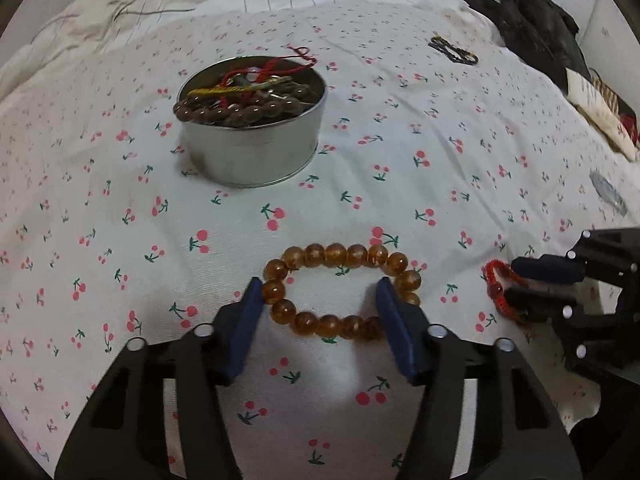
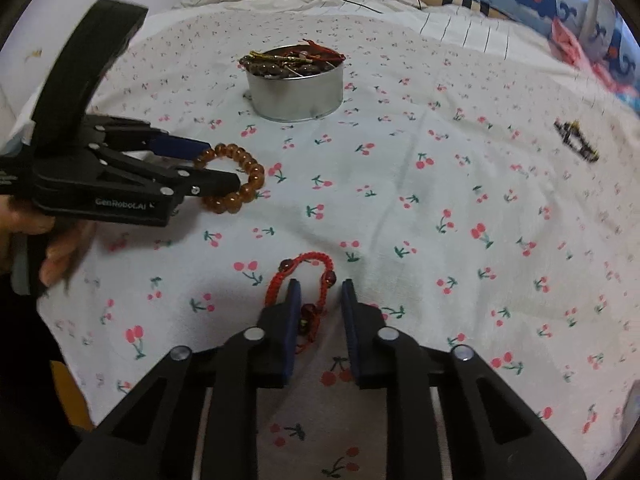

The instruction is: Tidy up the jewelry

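Note:
An amber bead bracelet [image 1: 340, 256] [image 2: 248, 168] lies on the cherry-print sheet. My left gripper [image 1: 320, 284] [image 2: 222, 164] straddles it: the left pad rests against the left beads, while the right fingertip stands at the right side with beads outside it. A red braided bracelet [image 2: 304, 258] [image 1: 494, 280] lies further right. My right gripper [image 2: 320, 286] [image 1: 512, 280] stands narrowly open over it. Its left finger is inside the loop and one strand lies between the pads, untouched. A round metal tin [image 1: 256, 152] [image 2: 296, 92] farther back holds dark beads and red and yellow cords.
A black-and-yellow bracelet [image 1: 454, 50] [image 2: 576, 142] lies far right on the sheet. Dark clothing [image 1: 536, 32] is piled at the back right. A hand [image 2: 52, 248] holds the left gripper's handle. Rumpled white bedding with thin cords lies behind the tin.

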